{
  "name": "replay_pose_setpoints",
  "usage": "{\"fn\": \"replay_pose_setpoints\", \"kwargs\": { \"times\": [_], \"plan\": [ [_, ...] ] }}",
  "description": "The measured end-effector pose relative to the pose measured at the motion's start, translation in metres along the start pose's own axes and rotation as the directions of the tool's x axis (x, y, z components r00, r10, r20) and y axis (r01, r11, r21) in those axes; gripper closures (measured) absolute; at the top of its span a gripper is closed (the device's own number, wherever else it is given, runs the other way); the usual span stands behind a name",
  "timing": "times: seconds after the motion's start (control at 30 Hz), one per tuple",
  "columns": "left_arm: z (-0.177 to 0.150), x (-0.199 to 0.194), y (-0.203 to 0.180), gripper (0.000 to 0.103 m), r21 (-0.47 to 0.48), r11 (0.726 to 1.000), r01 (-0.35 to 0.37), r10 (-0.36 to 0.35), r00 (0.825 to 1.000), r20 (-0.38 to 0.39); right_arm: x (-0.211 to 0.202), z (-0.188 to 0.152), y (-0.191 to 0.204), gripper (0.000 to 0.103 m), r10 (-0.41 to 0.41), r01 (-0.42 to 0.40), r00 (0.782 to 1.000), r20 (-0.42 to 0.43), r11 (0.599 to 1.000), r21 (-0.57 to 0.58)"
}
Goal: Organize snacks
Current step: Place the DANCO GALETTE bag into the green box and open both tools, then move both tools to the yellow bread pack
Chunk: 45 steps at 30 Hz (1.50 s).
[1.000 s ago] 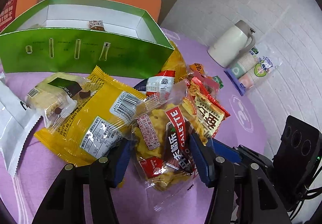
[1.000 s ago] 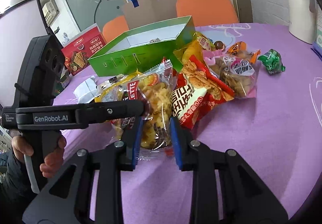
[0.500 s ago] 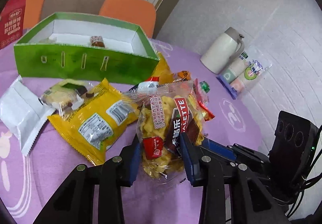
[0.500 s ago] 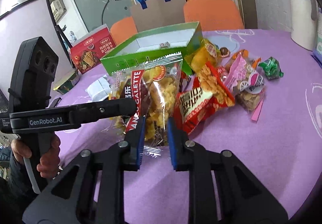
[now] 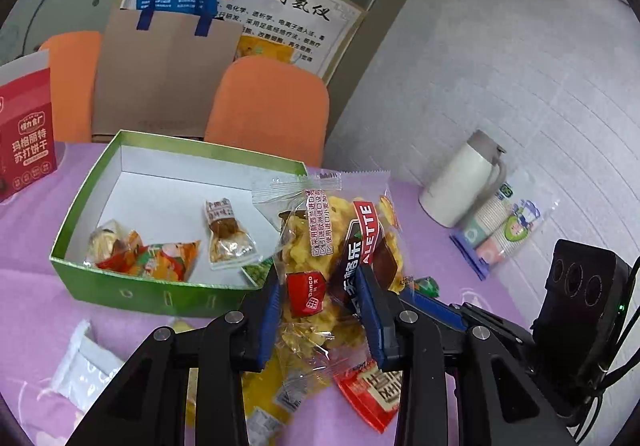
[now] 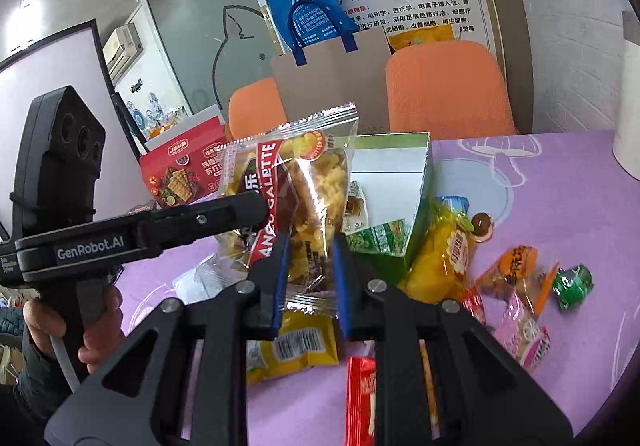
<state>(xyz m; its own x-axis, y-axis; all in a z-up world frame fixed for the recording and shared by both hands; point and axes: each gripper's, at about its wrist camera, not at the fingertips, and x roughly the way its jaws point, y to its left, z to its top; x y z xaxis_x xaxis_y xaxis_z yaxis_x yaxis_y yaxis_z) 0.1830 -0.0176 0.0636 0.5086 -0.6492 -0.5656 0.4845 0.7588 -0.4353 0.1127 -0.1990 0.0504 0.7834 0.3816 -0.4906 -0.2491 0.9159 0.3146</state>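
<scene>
A clear bag of yellow crisps with a red GALETTE band (image 5: 320, 242) hangs lifted above the purple table, by the right end of the open green box (image 5: 116, 286). My left gripper (image 5: 322, 304) is shut on the bag's lower part. In the right wrist view the same bag (image 6: 316, 181) is pinched at its bottom seam by my right gripper (image 6: 309, 278), also shut on it, with the green box (image 6: 416, 234) behind. The box holds several small wrapped snacks (image 5: 226, 234). Loose packets lie below: a yellow pack (image 6: 296, 346) and a red pack (image 5: 376, 386).
A white packet (image 5: 80, 366) lies at the left front. A red cracker box (image 5: 26, 149) stands at the far left. A white jug (image 5: 460, 185) and a sleeve of paper cups (image 5: 496, 230) stand to the right. Small sweets (image 6: 568, 282) are scattered on the right. Orange chairs stand behind.
Both grippers have lifted the crisps bag off the pile and carried it up toward the green box, whose inside now shows. The other packets stayed on the table.
</scene>
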Motion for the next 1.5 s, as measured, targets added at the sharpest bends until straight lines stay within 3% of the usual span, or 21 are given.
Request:
{"fn": "replay_pose_setpoints", "kwargs": {
  "times": [0.27, 0.4, 0.43, 0.53, 0.57, 0.67, 1.03, 1.17, 1.33, 1.5],
  "plan": [
    [0.038, 0.036, 0.027, 0.067, -0.024, 0.998, -0.065, 0.064, 0.998, -0.020, 0.046, 0.025, -0.011, 0.080, -0.019, 0.019, 1.000, -0.011, 1.000, 0.024],
    [0.039, 0.055, 0.038, 0.067, -0.021, 0.994, -0.109, 0.108, 0.993, -0.053, 0.069, 0.021, -0.013, 0.080, -0.083, 0.082, 0.995, -0.046, 0.996, -0.027],
    [0.037, 0.059, 0.040, 0.063, -0.009, 0.991, -0.131, 0.130, 0.990, -0.058, 0.074, 0.018, -0.013, 0.077, -0.102, 0.099, 0.993, -0.056, 0.994, -0.051],
    [0.027, 0.064, 0.044, 0.013, 0.001, 0.978, -0.208, 0.208, 0.975, -0.077, 0.079, 0.008, -0.008, 0.035, -0.173, 0.163, 0.983, -0.065, 0.977, -0.134],
    [0.024, 0.060, 0.045, 0.010, -0.010, 0.973, -0.230, 0.229, 0.972, -0.053, 0.075, 0.004, -0.006, 0.028, -0.197, 0.189, 0.980, -0.036, 0.968, -0.164],
    [0.020, 0.054, 0.046, 0.008, -0.011, 0.970, -0.241, 0.241, 0.970, -0.026, 0.071, 0.001, -0.006, 0.026, -0.221, 0.213, 0.975, -0.019, 0.958, -0.191],
    [0.009, 0.007, 0.021, 0.008, 0.038, 0.955, -0.293, 0.292, 0.956, 0.026, 0.017, 0.005, -0.008, 0.019, -0.189, 0.190, 0.982, 0.017, 0.978, -0.091],
    [-0.016, -0.016, 0.011, 0.008, 0.024, 0.959, -0.283, 0.282, 0.959, 0.011, -0.021, -0.012, -0.010, 0.013, -0.156, 0.158, 0.986, 0.064, 0.987, -0.033],
    [-0.062, -0.027, 0.004, 0.008, 0.006, 0.976, -0.218, 0.218, 0.976, -0.012, -0.060, -0.052, -0.023, 0.010, -0.178, 0.173, 0.979, 0.098, 0.983, 0.062],
    [-0.109, -0.021, 0.002, 0.008, -0.019, 0.988, -0.154, 0.151, 0.984, -0.098, -0.072, -0.088, -0.040, 0.011, -0.170, 0.162, 0.985, 0.034, 0.972, 0.169]
  ]
}}
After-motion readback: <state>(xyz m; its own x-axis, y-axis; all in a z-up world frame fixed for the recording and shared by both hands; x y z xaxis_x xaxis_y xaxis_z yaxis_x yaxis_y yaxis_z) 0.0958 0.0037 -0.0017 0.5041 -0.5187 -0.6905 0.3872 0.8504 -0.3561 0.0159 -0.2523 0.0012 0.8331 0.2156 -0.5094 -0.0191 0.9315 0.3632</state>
